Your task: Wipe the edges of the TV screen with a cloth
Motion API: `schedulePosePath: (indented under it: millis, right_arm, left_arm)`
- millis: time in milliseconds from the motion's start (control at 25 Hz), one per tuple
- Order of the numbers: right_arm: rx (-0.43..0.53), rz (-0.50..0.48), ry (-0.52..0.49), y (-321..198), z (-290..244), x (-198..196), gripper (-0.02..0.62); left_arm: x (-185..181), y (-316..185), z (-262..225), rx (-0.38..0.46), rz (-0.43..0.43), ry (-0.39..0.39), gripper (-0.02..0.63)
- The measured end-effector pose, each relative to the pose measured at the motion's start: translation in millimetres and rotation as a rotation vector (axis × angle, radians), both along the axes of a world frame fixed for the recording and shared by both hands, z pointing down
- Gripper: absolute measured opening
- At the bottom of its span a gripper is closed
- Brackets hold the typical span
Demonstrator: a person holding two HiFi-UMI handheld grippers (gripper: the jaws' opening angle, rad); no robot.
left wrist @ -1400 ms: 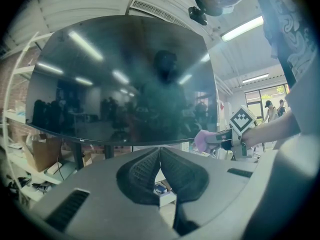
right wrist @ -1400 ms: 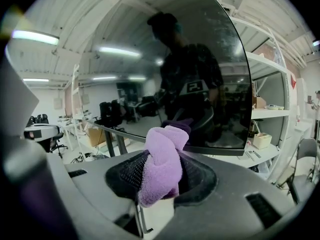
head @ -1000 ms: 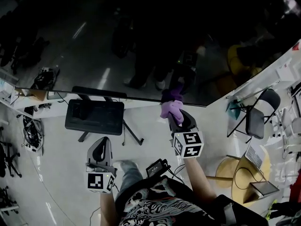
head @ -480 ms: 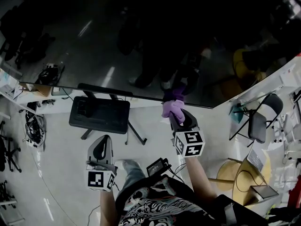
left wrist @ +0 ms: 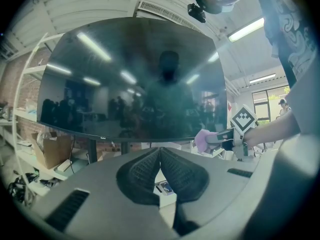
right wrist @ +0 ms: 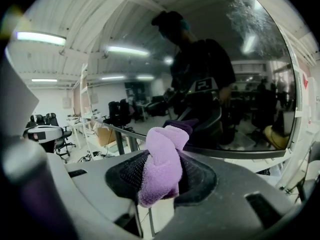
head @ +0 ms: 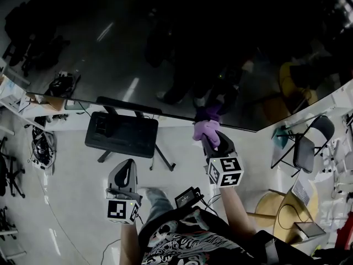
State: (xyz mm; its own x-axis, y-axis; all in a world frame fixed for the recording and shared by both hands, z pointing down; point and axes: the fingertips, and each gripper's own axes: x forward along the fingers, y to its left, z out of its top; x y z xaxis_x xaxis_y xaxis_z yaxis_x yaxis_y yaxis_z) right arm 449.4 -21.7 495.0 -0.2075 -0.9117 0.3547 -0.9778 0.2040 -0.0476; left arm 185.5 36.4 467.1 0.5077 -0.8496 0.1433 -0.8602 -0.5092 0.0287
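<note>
R gripper (head: 210, 139): clamping purple cloth (head: 206, 130) btwn jaws, pressing it vs bottom edge of TV screen (head: 165, 54), toward its right corner.
Cloth: touching TV screen's lower edge, top end lapping onto glass.
L gripper (head: 123, 170): jaws pressing together w/ nothing btwn, hanging below TV screen, apart from it.

The left gripper (head: 127, 164) and right gripper (head: 210, 139) had grey shells with black ribbed pads (left wrist: 140, 176). Each bore a white cube (head: 121, 211) printed with black square markers. The person wore a black shirt (head: 182, 244) with a pale swirling print, and thin black cables (head: 207, 202) lay beside it.
</note>
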Motion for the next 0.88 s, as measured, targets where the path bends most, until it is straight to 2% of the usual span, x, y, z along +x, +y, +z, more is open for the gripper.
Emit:
schedulePosePath:
  millis: [200,400,520,880]
  right_arm:
    - [0.004,-0.032,0.003,-5.2,-1.4,-12.1,0.161]
    - [-0.001,-0.069,0.0,-8.4,-0.3,-25.6,0.161]
    - [0.009,-0.075,0.003,-7.8,-3.9,-27.1,0.163]
    - [0.009,-0.092,0.005,-14.3,-4.3,-50.8,0.163]
  left_arm:
    - [-8.1,0.6,7.1,-0.019,-0.013,-0.044,0.017]
    - [-16.8,1.1,8.9,-0.031,-0.046,-0.036,0.017]
    - [-14.7,4.0,8.2,-0.028,-0.051,-0.055,0.017]
    - [-31.3,-8.4,9.5,-0.036,-0.056,-0.038,0.017]
